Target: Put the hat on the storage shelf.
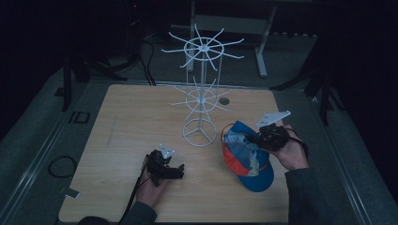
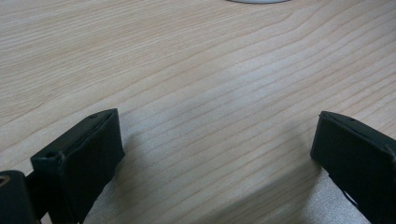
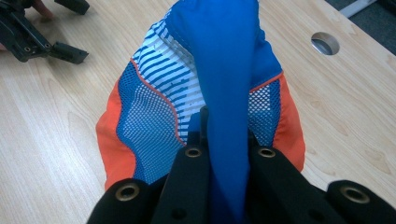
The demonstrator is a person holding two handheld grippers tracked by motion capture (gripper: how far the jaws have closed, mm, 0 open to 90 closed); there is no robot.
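Observation:
A blue cap (image 1: 246, 164) with orange side panels and a white-striped mesh lining lies tilted at the table's right, lifted at one side. My right gripper (image 1: 251, 139) is shut on a fold of its blue fabric; in the right gripper view the cap (image 3: 210, 56) hangs ahead of the pinching jaws of that gripper (image 3: 229, 149). A white wire display stand (image 1: 202, 93) with two tiers of radiating hooks rises mid-table, just left of the cap. My left gripper (image 1: 178, 171) rests low at the front, open, with bare wood between the jaws of the left gripper (image 2: 215, 140).
The wooden table (image 1: 131, 122) has a round cable hole (image 1: 224, 101) behind the stand, also the cable hole (image 3: 325, 43). The stand's ring base (image 1: 199, 132) sits between both hands. Dark floor, cables and a white frame lie beyond the far edge.

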